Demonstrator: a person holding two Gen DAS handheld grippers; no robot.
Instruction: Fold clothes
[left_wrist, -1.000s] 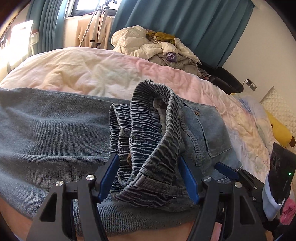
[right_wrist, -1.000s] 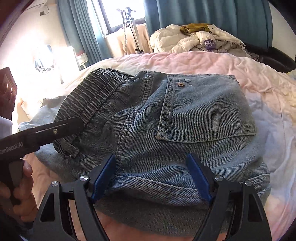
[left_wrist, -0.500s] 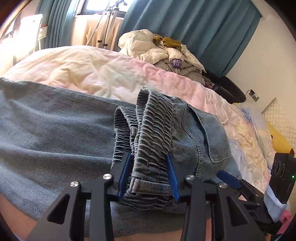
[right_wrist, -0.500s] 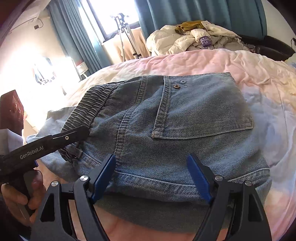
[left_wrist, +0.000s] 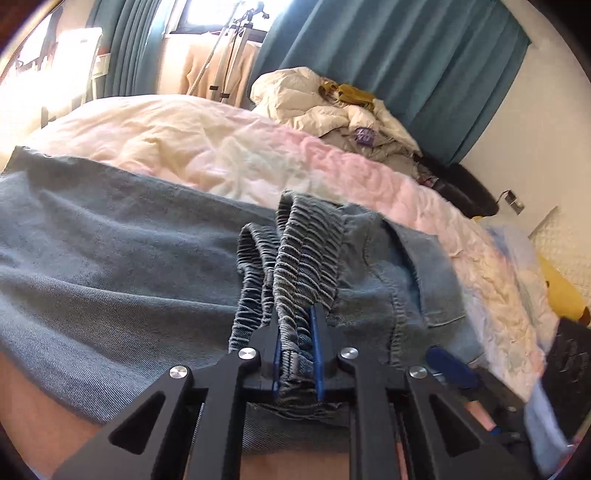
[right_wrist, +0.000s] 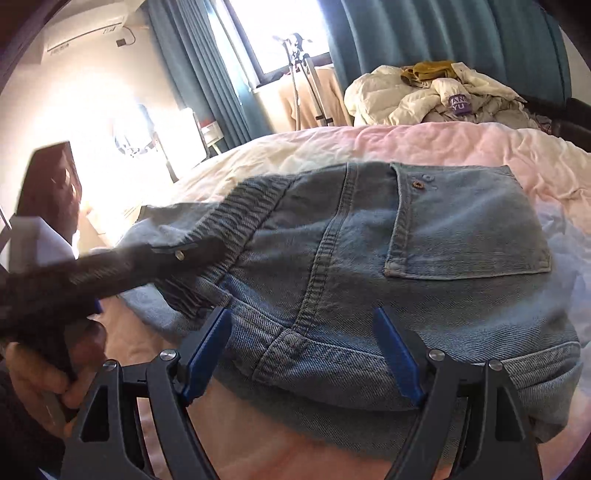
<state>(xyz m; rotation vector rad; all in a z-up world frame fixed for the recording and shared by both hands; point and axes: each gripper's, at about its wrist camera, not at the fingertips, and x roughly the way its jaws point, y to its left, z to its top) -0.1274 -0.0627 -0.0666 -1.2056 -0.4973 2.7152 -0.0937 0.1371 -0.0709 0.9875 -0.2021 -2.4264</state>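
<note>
A pair of light blue denim jeans lies on the pink bed cover, partly folded, with the back pocket up. My left gripper is shut on the bunched elastic waistband of the jeans. It also shows in the right wrist view, blurred, at the waistband's left end. My right gripper is open, its blue pads on either side of the jeans' near edge, by the seat seam.
The bed cover stretches beyond the jeans. A pile of cream and grey clothes sits at the far edge. Teal curtains and a stand by the window are behind. A yellow plush lies at the right.
My left gripper has closed on the waistband, from wide open a second ago. My right gripper has stayed open and moved closer to the jeans' near edge.
</note>
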